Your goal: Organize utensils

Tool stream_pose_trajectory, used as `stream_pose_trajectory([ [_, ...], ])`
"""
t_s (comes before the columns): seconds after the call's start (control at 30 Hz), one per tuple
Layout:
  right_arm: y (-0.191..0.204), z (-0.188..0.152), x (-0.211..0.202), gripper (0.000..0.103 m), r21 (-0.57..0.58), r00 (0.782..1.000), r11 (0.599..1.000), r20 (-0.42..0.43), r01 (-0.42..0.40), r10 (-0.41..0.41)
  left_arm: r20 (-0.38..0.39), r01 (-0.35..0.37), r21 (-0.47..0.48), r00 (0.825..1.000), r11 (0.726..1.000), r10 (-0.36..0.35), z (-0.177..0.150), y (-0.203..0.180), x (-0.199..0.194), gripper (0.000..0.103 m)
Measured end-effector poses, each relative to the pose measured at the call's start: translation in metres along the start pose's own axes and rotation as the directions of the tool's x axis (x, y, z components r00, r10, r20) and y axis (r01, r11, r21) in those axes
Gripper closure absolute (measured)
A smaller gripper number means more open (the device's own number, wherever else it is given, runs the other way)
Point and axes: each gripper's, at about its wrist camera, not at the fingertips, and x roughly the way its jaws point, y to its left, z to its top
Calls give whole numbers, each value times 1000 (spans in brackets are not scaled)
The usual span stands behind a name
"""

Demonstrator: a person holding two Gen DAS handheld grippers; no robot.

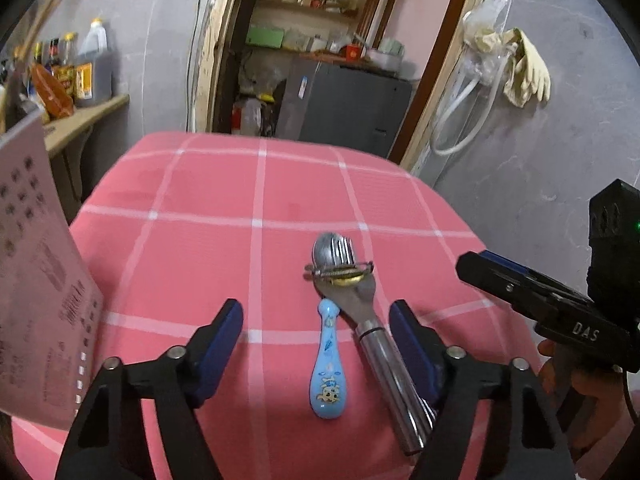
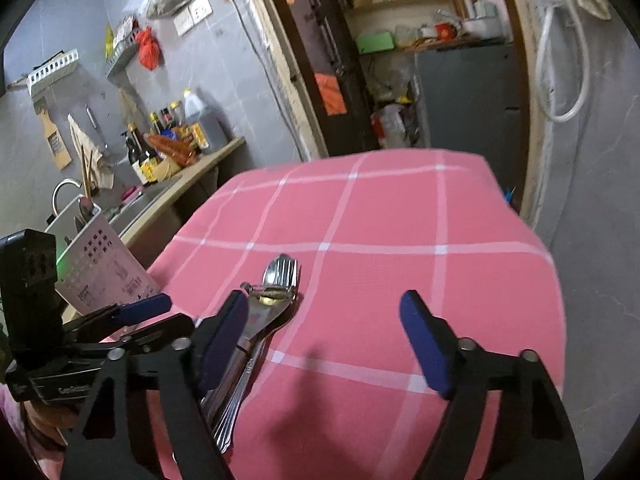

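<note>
A pile of metal utensils (image 1: pixel 352 280) lies on the pink checked tablecloth (image 1: pixel 224 208): a spoon, a fork and a peeler with a steel handle (image 1: pixel 394 376). A small blue cartoon spoon (image 1: pixel 329 364) lies just left of them. My left gripper (image 1: pixel 316 344) is open and low, its fingers either side of the blue spoon and the steel handle. My right gripper (image 2: pixel 324 340) is open and empty; the metal utensils (image 2: pixel 276 284) lie by its left finger (image 2: pixel 224 340). The right gripper also shows in the left wrist view (image 1: pixel 540 300).
A white perforated utensil holder (image 1: pixel 36 264) stands at the table's left edge, with utensils in it in the right wrist view (image 2: pixel 104 264). A counter with sauce bottles (image 2: pixel 168 140) and a sink lies to the left. A doorway with shelves lies beyond the table.
</note>
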Motion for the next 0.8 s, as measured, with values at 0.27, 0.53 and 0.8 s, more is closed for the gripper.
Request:
stream_pose_trajectory([
  [0.27, 6, -5, 30, 59, -6, 995, 998, -83, -63, 62, -89, 27, -55, 996, 998, -32, -4, 10, 23, 55],
  [0.53, 13, -3, 60, 74, -1, 979, 992, -163, -128, 126, -117, 53, -51, 991, 997, -59, -6, 8, 33, 65],
  [0.8, 21, -3, 84, 83, 10, 958, 983, -224, -183, 181, -133, 59, -22, 989, 998, -61, -4, 3, 37, 72],
])
